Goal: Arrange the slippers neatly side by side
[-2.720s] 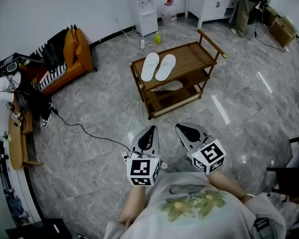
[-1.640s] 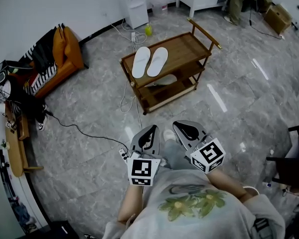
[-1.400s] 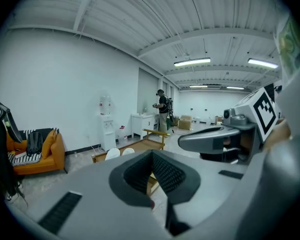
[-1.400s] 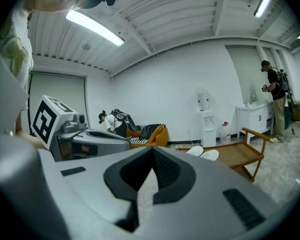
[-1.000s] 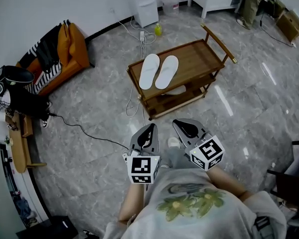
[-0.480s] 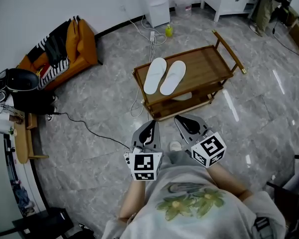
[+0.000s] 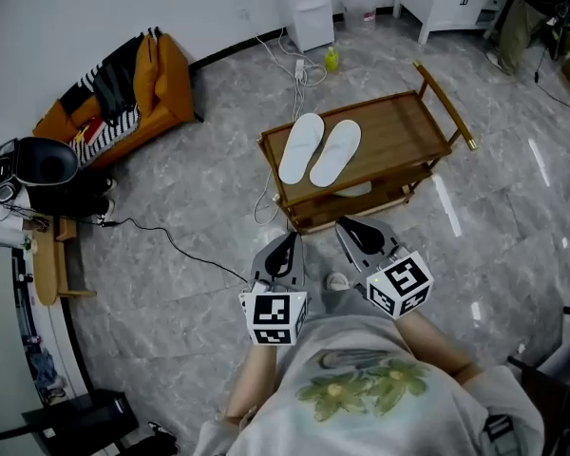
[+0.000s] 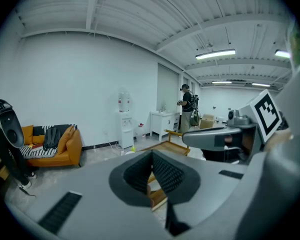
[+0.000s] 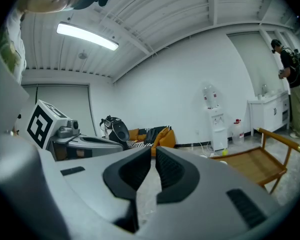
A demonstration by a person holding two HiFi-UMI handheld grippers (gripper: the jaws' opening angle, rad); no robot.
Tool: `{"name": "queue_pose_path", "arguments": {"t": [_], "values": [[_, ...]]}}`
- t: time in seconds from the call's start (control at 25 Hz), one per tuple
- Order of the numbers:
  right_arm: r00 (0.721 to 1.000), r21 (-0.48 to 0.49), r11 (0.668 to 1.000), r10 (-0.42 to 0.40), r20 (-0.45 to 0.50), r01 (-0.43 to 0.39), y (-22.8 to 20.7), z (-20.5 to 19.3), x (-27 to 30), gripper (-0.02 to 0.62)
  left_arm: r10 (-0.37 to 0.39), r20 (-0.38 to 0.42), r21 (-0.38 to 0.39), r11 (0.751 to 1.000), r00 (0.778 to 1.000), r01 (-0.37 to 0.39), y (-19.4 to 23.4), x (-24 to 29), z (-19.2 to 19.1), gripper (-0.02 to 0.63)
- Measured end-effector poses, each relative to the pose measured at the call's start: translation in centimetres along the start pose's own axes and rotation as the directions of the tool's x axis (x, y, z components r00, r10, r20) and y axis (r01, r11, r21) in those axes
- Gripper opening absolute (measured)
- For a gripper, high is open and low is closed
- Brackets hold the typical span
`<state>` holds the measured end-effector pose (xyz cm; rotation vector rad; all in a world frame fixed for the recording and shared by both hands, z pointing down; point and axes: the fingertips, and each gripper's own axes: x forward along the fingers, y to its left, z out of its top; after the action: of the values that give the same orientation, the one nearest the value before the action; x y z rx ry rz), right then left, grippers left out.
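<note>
Left claw [image 7: 286, 242], right claw [image 7: 350, 225] shut, empty; flat white slippers [image 7: 335, 152] paired on wooden trolley [image 7: 410, 124]

The cart [image 7: 404, 122] top is open from above: its right half is bare wood, and two slippers [image 7: 320, 149] fill the left half. A raised handle [image 7: 445, 103] bars the right end. The lower shelves can be entered only sideways, between the posts. A white cable [image 7: 262, 190] trails on the floor by the cart's left end, and a black cable [image 7: 185, 252] crosses the floor [image 7: 199, 179] further left, towards the sofa [image 7: 123, 93]
</note>
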<state>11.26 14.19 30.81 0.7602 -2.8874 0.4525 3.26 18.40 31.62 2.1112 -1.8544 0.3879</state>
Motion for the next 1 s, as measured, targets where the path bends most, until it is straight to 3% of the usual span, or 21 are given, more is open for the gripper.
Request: {"name": "queue_pose_path", "arguments": {"t": [0.64,1.0], "values": [[0.997,0.072,0.996,-0.045,-0.059,0.049,-3.1,-1.3,4.5,0.097,-0.019,-0.021,-0.015,1.0,1.0,0.019,3.9,3.9,0.0,0.012],[0.992,0.127,0.988,-0.081,-0.096,0.093,-5.4,-1.5,10.0,0.11,-0.022,-0.045,-0.036,0.999,0.999,0.02,8.7,7.8,0.5,0.012]]}}
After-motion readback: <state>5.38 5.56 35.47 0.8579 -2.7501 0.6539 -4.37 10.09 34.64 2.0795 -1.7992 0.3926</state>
